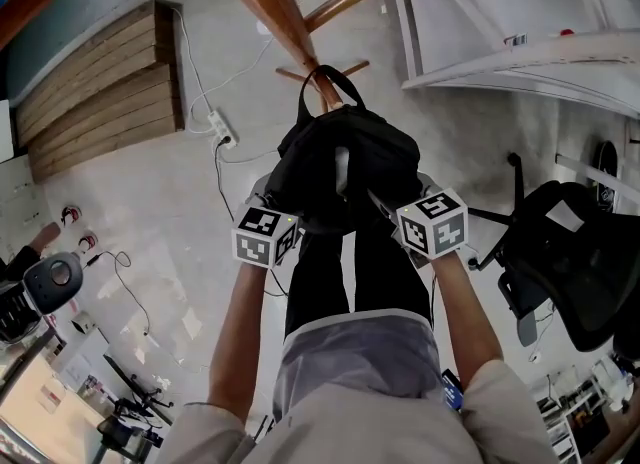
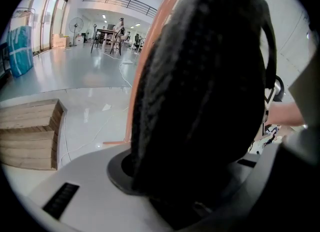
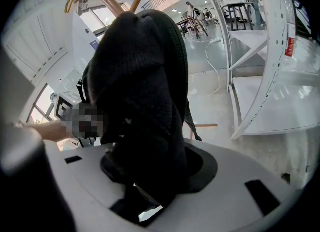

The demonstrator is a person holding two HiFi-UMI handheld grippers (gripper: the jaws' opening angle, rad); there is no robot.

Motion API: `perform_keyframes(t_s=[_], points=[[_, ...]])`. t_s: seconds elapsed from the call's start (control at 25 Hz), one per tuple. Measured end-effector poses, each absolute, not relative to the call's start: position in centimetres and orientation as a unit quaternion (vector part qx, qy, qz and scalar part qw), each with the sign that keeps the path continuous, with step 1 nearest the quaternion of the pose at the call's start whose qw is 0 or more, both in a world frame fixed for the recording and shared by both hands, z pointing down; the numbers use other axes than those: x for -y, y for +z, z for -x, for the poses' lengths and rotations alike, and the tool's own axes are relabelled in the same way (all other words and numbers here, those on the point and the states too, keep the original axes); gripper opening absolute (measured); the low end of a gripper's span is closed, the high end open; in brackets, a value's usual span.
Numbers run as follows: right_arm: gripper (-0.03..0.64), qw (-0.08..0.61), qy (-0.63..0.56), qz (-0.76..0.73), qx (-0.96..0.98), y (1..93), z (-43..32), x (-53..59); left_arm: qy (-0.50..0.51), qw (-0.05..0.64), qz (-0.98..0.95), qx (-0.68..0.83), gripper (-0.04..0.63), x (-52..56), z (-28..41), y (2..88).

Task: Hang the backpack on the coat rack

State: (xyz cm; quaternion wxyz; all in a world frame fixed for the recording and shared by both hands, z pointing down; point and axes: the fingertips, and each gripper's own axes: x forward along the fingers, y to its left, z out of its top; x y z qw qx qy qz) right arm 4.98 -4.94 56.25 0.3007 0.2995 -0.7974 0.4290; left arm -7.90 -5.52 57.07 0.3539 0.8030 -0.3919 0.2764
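left gripper [image 1: 272, 218], right gripper [image 1: 415, 214] clamp backpack [image 1: 345, 164]; coat rack [image 1: 283, 10] beyond; chair [image 1: 575, 252] right.

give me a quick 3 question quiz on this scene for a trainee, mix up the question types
1. Multiple choice: what are the left gripper and the right gripper both shut on?
A) a black backpack
B) a folded umbrella
C) a winter coat
2. True or false: the left gripper is empty.
3. Fill in: the coat rack beyond the backpack is made of ____.

Key
1. A
2. False: backpack fabric fills the space between its jaws.
3. wood
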Motion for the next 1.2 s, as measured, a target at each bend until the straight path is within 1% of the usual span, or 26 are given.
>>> perform_keyframes(t_s=[1.2], points=[[0.193, 0.307, 0.443, -0.293, 0.79, 61.2, -4.7, 7.7, 0.291, 0.384, -0.771, 0.416, 0.134, 7.1, 8.2, 62.1]])
